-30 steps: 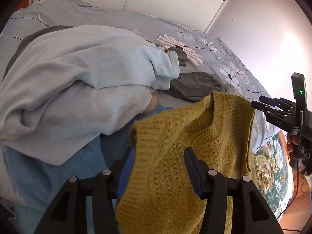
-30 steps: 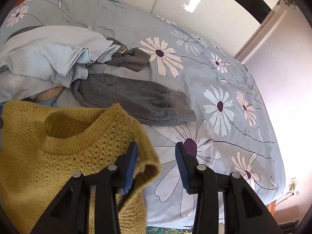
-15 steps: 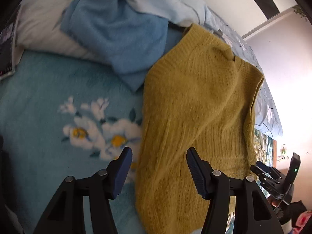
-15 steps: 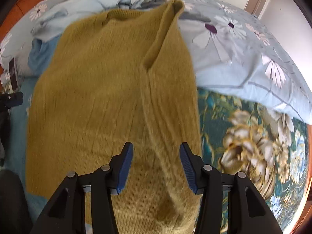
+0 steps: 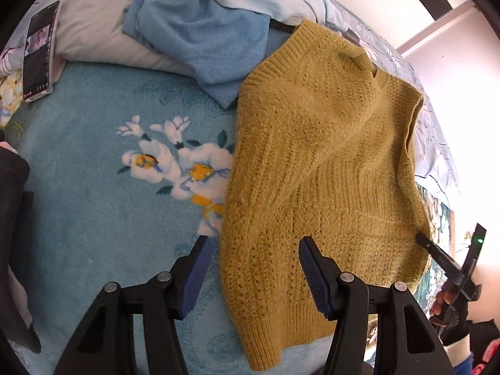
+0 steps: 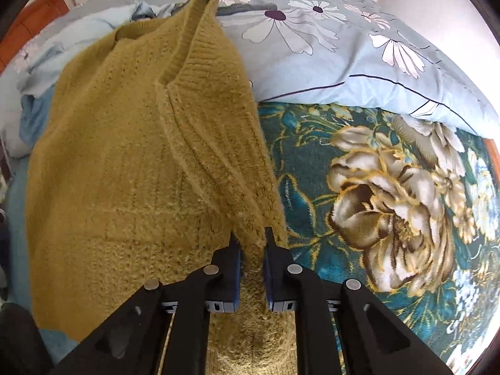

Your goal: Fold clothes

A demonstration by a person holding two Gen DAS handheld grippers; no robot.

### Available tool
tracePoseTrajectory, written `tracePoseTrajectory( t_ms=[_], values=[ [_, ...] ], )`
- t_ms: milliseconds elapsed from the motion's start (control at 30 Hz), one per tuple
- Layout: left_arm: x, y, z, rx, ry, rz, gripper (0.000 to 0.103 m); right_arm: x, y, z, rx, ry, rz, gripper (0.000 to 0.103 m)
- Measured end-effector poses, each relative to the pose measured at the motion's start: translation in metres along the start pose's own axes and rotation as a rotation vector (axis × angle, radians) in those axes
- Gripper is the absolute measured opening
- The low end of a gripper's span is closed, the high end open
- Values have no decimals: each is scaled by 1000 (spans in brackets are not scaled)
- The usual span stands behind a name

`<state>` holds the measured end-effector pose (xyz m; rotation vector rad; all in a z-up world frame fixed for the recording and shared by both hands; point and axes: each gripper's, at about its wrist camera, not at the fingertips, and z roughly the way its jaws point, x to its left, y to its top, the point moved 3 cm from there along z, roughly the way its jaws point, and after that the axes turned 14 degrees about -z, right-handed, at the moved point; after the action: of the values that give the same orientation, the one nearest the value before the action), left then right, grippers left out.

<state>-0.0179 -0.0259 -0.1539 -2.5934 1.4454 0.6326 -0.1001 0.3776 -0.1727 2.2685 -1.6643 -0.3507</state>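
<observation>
Fuzzy ribbed mustard knit sweater [image 5: 325, 168]

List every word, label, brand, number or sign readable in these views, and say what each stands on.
No text can be read.
Phone on the bed: its lit screen shows images and marks, too small and blurred to read.
Right gripper: faint markings on its black finger, too blurred to read.
Yellow sweater: no label visible.

You are looking down on a bed [image 5: 93, 218] covered by a light blue floral blanket [image 5: 103, 162]. A dark teal flowered blanket [image 6: 375, 187] lies beside a pale blue daisy-print duvet [image 6: 343, 50]. Bright white walls [image 5: 443, 72] stand behind, strongly lit.
</observation>
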Motion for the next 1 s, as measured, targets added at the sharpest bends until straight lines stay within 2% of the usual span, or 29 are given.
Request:
tracePoseTrajectory(
  t_ms=[67,167,233,300,467,600,667,700,833,933,1000],
  values=[
    [-2,1,1,-2,2,3,62,-22,-8,-15,-76,74,111,12],
    [-4,2,5,7,8,9,62,-73,-32,-28,-172,167,377,12],
    [-4,2,9,23,13,11,62,-101,-50,-21,-178,202,527,11],
    [-5,1,15,38,14,14,62,-119,-62,-5,-148,250,631,12],
    [-4,-1,33,88,-2,5,62,-118,-66,10,-99,259,649,12],
    [-3,-7,48,125,-13,8,62,-110,-54,9,-65,251,553,16],
    [-2,-12,52,138,-17,6,62,-104,-53,-2,-52,222,484,23],
    [-2,-15,54,145,-19,5,62,-101,-56,-6,-43,213,458,29],
    [-4,-29,62,181,-35,19,62,-90,-89,-17,-8,224,417,38],
    [-8,-41,67,202,-41,34,60,-82,-117,-11,39,260,447,39],
    [-10,-44,66,194,-39,35,60,-79,-126,-9,34,278,477,39]
  ],
)
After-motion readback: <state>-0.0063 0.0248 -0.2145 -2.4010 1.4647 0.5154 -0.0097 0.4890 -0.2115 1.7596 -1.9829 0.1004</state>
